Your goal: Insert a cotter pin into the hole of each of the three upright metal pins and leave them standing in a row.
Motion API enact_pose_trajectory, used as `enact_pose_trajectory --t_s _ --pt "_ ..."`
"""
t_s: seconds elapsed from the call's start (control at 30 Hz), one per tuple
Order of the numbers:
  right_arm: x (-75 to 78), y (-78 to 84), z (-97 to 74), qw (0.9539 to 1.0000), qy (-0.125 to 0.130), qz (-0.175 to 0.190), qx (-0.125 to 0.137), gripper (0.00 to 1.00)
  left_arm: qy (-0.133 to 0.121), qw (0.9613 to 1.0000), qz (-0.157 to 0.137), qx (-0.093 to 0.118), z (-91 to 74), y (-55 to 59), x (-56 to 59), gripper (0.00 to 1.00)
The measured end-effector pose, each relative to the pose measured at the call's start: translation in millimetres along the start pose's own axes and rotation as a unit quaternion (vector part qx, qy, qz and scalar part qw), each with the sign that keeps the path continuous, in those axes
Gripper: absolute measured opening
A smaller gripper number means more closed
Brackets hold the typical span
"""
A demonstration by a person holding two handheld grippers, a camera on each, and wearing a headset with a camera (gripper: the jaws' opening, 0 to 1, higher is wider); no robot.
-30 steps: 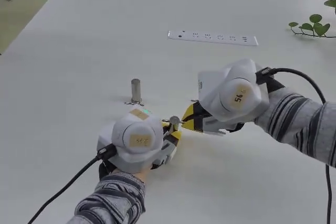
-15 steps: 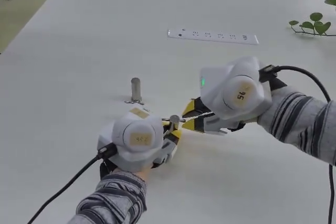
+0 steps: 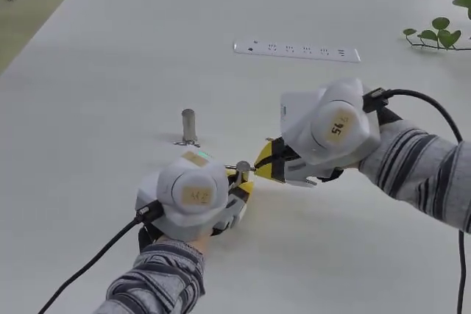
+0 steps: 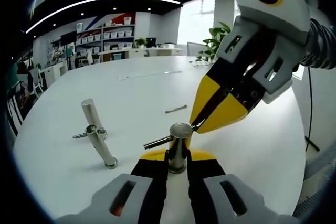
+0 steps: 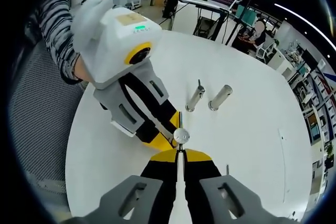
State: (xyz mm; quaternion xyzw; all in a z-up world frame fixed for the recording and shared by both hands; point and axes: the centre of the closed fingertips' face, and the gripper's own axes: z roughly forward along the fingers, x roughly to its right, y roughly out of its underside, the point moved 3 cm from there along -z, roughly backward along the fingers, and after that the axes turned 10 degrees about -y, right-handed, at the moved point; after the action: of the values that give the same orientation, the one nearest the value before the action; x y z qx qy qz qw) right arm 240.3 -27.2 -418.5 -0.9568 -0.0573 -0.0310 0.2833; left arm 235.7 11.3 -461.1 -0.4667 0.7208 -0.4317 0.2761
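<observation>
Right gripper [image 5: 180, 153] is pushing its clamped cotter pin [image 4: 157, 141] deeper through the metal pin [image 4: 179, 136] pinched by left gripper [image 4: 177, 157] — insertion nearly done.

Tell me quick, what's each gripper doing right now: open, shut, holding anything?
Left gripper: shut on the upright metal pin.
Right gripper: shut on the cotter pin, which is threaded through that pin's hole.

The left gripper [image 3: 237, 184] and right gripper [image 3: 265, 165] are round and white, with yellow-and-black jaws, yellow stickers [image 3: 195, 196] on top and black cables [image 3: 88, 266] behind. Sleeves [image 3: 158, 284] have grey and dark stripes.
</observation>
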Motion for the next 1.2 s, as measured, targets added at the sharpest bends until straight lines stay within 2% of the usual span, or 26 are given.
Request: enact_pose_trajectory --t_s 0.23,0.33,0.43,0.6,0.87,1.2 --pt "0.7 0.4 0.2 0.9999 0.004 0.013 0.008 0.00 -0.001 0.9998 0.020 -0.003 0.6 -0.3 0.2 0.09" --pt "3.4 2.2 -1.1 0.9995 0.017 0.021 0.014 0.01 0.004 0.9998 0.022 -0.003 1.0 -0.5 -0.1 0.09" --pt "6.0 7.4 -4.1 0.9990 0.029 0.031 0.012 0.06 0.008 0.9996 0.029 -0.003 1.5 -1.0 -0.5 0.09" --pt "8.5 17.4 -10.7 0.9974 0.045 0.055 0.012 0.07 0.011 0.9995 0.031 -0.003 4.9 -3.4 -3.6 0.09" --pt "5.3 30.1 -16.0 0.9949 0.051 0.086 0.014 0.06 0.008 0.9993 0.036 -0.003 12.8 -9.1 -8.6 0.09" --pt "5.2 40.5 -18.5 0.9921 0.058 0.110 0.017 0.06 0.014 0.9992 0.036 0.000 25.5 -18.5 -6.4 0.09"
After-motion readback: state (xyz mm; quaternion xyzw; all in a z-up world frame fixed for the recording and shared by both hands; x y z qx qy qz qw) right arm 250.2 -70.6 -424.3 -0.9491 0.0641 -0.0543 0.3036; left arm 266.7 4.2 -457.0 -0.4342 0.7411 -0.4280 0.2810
